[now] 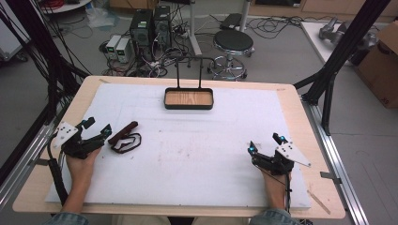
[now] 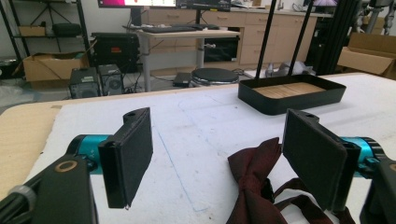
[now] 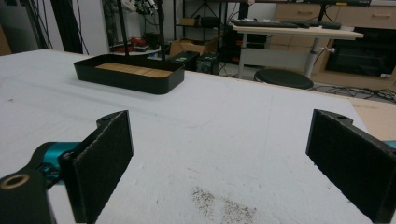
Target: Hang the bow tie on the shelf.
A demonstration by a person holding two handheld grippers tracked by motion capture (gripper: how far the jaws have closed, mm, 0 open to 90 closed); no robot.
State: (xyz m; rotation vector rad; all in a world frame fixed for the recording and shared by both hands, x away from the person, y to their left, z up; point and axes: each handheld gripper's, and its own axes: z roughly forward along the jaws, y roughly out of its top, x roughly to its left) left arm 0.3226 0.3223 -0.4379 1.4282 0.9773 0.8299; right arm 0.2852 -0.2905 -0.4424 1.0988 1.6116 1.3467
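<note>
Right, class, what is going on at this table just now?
A person sits at a white-covered table with a tool in each hand. The left tool is open and sits right beside a dark red bow tie with a strap; the tie lies partly between its jaws, not gripped. The right tool is open too, resting on the bare cover, holding nothing. A black tray with a tall handle stands at the far side, with nothing in it.
</note>
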